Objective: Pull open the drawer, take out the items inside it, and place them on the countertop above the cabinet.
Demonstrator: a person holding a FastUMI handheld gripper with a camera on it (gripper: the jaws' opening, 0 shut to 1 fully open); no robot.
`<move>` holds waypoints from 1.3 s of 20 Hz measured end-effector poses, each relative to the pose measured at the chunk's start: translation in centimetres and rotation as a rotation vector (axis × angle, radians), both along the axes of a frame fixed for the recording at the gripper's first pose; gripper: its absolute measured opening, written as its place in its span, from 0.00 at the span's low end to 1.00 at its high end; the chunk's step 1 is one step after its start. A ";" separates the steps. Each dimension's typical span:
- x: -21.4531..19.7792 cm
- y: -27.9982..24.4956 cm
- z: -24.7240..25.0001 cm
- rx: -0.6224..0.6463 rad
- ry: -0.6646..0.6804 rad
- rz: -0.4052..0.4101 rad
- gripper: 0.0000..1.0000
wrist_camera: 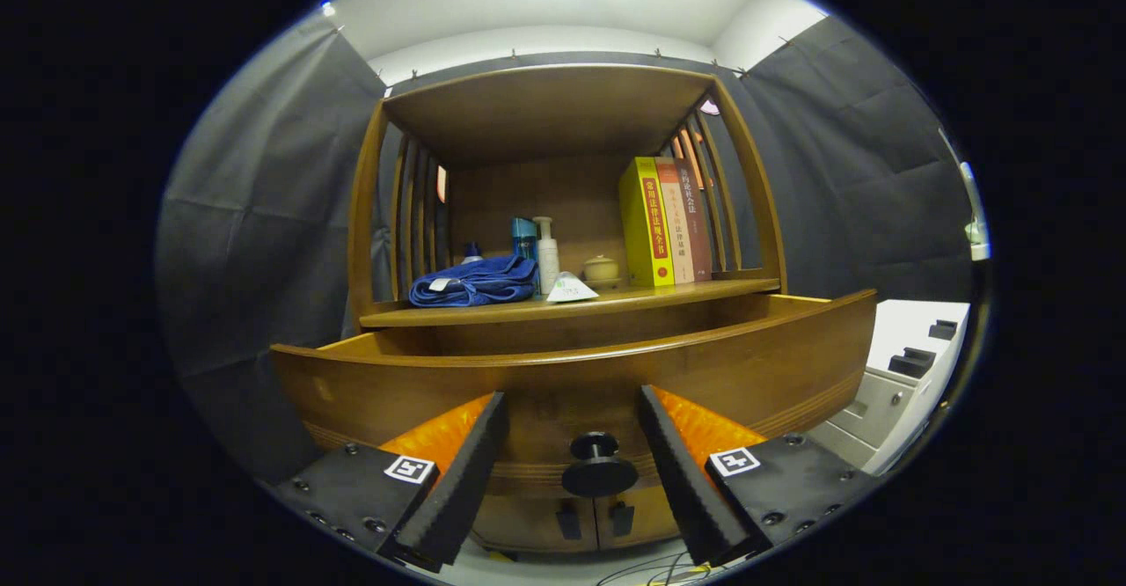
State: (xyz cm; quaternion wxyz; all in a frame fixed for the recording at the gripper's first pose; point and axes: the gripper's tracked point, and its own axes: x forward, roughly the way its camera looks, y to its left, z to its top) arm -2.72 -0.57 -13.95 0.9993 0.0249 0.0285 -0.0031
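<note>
Gripper view: drawer (616, 366) knob (599, 465) btwn open claw (572, 436) fingers, untouched.

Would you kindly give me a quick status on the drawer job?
Hand-held gripper open, fingers either side of drawer knob, not touching. Drawer pulled out; contents hidden. Nothing blocking knob.

The drawer (572, 366) and the cabinet (563, 128) around it are warm brown wood, the drawer front lined with fine paler grooves along its lower edge, and its round knob (598, 467) is black, standing free between the parted fingers of the gripper (572, 467). On the countertop (572, 306) a deep blue cloth (475, 282) lies left, beside a teal bottle (524, 238) and a white pump bottle (546, 256). Further right stand a yellow book (645, 221) with a red spine band and two books (686, 221) in orange-brown and dark red
</note>
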 end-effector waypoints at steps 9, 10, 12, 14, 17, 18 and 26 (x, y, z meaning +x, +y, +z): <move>4.8 -0.3 0.3 -0.018 0.055 0.013 0.98; 5.4 -0.4 0.3 -0.020 0.053 0.012 0.98; 6.6 -0.4 0.2 -0.014 0.047 0.011 0.98; 7.9 -0.4 -0.2 -0.016 0.052 0.011 0.98; 10.1 -0.5 -0.3 -0.019 0.058 0.009 0.98; 10.8 -0.5 -0.4 -0.019 0.058 0.010 0.99; 13.6 -0.5 -0.6 -0.022 0.063 0.011 0.99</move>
